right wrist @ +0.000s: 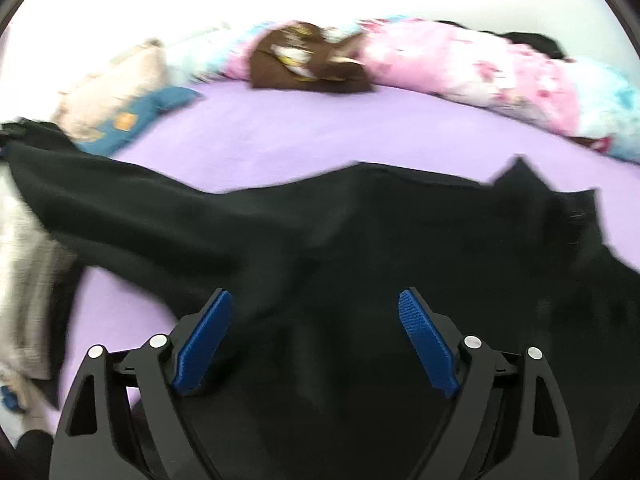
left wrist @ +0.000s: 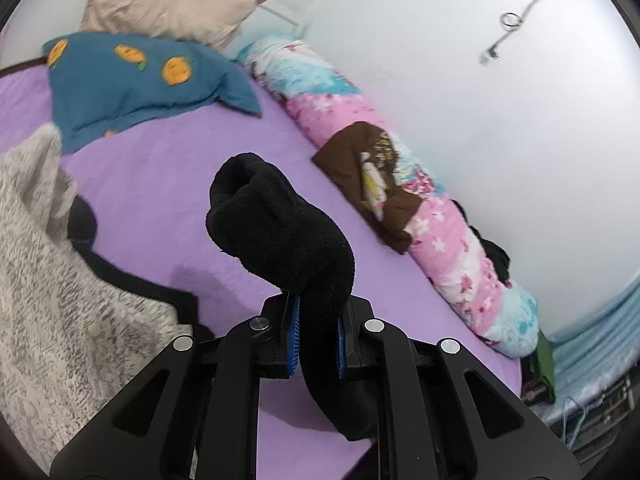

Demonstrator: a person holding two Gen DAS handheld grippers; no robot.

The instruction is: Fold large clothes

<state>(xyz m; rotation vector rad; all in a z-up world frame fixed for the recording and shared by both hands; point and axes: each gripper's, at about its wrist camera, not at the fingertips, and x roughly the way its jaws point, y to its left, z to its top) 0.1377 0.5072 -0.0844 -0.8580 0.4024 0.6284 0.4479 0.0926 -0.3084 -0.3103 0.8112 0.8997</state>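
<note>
A large black fleece garment (right wrist: pixel 360 248) lies spread across the purple bed sheet (right wrist: pixel 320 132). In the left wrist view my left gripper (left wrist: pixel 317 320) is shut on a bunched fold of that black garment (left wrist: pixel 280 224), lifted above the sheet (left wrist: pixel 168 168); the cloth sticks up past the fingertips and hangs down below them. In the right wrist view my right gripper (right wrist: pixel 314 300) is open, its blue pads (right wrist: pixel 208 340) wide apart over the black cloth with nothing pressed between them.
A grey knitted garment (left wrist: pixel 52 264) lies at the left of the bed. A teal pillow with orange prints (left wrist: pixel 132 80), a beige pillow (left wrist: pixel 168 4) and a long pink-and-blue bolster (left wrist: pixel 440 232) with a brown cloth (left wrist: pixel 368 176) line the white wall (left wrist: pixel 480 100).
</note>
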